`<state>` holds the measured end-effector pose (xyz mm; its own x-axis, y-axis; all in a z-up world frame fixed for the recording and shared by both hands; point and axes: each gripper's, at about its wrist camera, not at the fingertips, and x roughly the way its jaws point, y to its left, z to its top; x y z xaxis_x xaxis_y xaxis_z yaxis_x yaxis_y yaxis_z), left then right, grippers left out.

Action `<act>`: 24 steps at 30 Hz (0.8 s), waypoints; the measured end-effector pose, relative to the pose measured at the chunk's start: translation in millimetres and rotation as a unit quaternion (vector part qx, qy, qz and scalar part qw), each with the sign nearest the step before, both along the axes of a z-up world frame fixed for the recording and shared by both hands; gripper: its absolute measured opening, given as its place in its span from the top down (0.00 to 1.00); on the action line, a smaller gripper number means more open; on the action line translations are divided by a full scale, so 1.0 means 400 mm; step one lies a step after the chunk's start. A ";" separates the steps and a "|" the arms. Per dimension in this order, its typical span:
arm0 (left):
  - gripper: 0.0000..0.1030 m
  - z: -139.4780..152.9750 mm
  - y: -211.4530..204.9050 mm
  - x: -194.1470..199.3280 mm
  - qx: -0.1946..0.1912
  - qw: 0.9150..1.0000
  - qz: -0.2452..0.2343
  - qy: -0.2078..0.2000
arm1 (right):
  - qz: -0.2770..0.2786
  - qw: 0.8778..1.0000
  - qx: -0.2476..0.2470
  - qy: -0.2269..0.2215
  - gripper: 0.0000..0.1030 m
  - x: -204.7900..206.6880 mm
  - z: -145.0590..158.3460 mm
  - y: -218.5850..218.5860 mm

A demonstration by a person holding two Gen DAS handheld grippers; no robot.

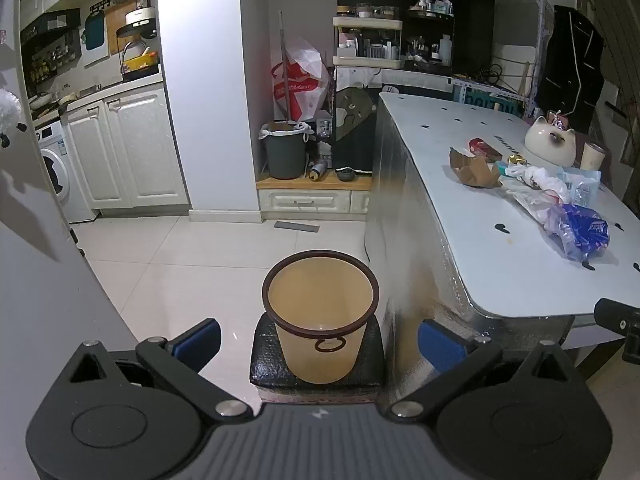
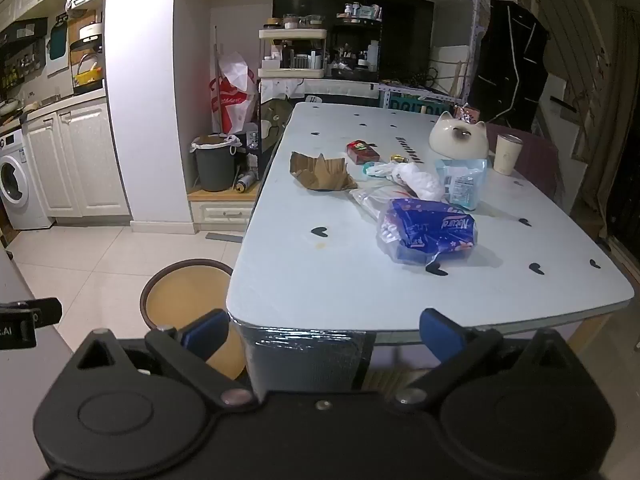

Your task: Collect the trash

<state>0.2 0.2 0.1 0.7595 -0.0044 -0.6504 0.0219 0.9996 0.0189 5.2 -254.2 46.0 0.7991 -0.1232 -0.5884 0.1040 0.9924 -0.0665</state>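
An empty tan trash bin (image 1: 320, 316) with a brown rim stands on a black stool beside the table; it also shows in the right wrist view (image 2: 188, 300). My left gripper (image 1: 320, 340) is open and empty, just in front of the bin. My right gripper (image 2: 324, 332) is open and empty at the table's near edge. On the white table (image 2: 340, 280) lies trash: a blue plastic wrapper (image 2: 430, 234), a torn brown paper piece (image 2: 320, 172), a crumpled white bag (image 2: 416, 180), a red packet (image 2: 362, 151) and a light blue pouch (image 2: 462, 182).
A cat-shaped ceramic jar (image 2: 458, 138) and a cup (image 2: 507, 154) stand at the table's far right. A grey bucket (image 2: 214, 164) sits on a low wooden step by the wall. Kitchen cabinets and a washing machine (image 2: 16, 184) are to the left. The floor is tiled.
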 end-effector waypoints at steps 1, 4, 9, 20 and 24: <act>0.00 0.000 0.000 0.000 0.000 1.000 0.000 0.000 | 0.000 1.000 0.000 0.001 0.00 0.000 0.000 0.000; 0.00 0.000 0.000 0.000 0.001 1.000 0.000 -0.002 | 0.000 1.000 0.001 0.000 0.00 0.000 0.000 -0.001; 0.00 0.000 0.000 0.000 0.002 1.000 0.000 -0.003 | 0.001 1.000 0.001 0.000 0.00 -0.001 0.001 -0.001; 0.00 0.000 0.000 0.000 0.002 1.000 0.000 -0.003 | 0.000 1.000 0.000 -0.001 0.00 -0.002 0.003 0.000; 0.00 0.000 0.000 0.000 0.002 1.000 0.000 -0.003 | 0.000 1.000 0.001 0.000 0.00 -0.002 0.003 -0.001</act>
